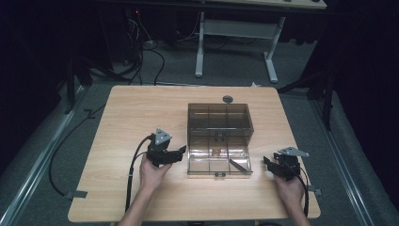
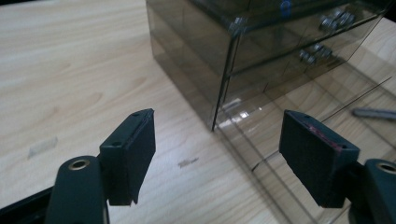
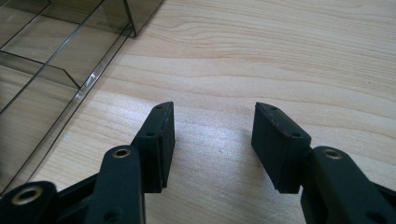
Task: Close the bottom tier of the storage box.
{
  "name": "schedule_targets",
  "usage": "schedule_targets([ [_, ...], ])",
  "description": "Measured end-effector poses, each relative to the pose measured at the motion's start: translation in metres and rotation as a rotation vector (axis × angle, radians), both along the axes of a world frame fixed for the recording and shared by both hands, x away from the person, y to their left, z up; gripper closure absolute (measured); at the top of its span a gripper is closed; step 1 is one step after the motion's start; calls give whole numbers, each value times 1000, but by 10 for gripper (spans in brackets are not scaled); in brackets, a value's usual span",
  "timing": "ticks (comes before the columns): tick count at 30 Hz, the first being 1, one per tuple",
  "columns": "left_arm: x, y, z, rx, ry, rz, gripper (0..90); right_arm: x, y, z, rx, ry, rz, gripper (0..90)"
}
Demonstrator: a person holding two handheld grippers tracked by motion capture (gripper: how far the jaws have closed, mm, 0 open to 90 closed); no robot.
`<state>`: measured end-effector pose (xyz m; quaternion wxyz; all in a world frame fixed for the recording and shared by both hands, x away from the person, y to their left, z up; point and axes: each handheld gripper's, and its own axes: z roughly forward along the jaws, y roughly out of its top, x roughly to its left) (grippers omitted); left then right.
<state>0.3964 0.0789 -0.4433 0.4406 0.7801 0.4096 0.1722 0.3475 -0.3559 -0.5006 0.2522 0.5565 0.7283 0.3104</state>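
Nearest the person, the left gripper (image 1: 180,153) and right gripper (image 1: 267,163) flank the pulled-out drawer (image 1: 219,162), both released and empty, probably just clear of it. The drawer's right front compartment holds a dark stick (image 1: 239,165); the others look bare. Behind stands the smoky plastic drawer box (image 1: 219,120) on the table (image 1: 131,108).

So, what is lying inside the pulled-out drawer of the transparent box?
In the open drawer, one dark slim stick-like object lies in the right compartment. The other compartments look empty. The closed drawers above, in the tinted organizer, are too dim to read.
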Motion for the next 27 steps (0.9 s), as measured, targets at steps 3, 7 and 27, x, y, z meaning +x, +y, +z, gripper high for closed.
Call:
schedule_targets([
  [3, 4, -5, 10, 0, -2, -31, 286, 0, 0, 0, 0, 0, -1, 497],
  [7, 9, -13, 22, -11, -13, -61, 292, 0, 0, 0, 0, -1, -1, 497],
  [27, 44, -49, 50, -26, -17, -154, 369, 0, 0, 0, 1, -1, 3, 487],
])
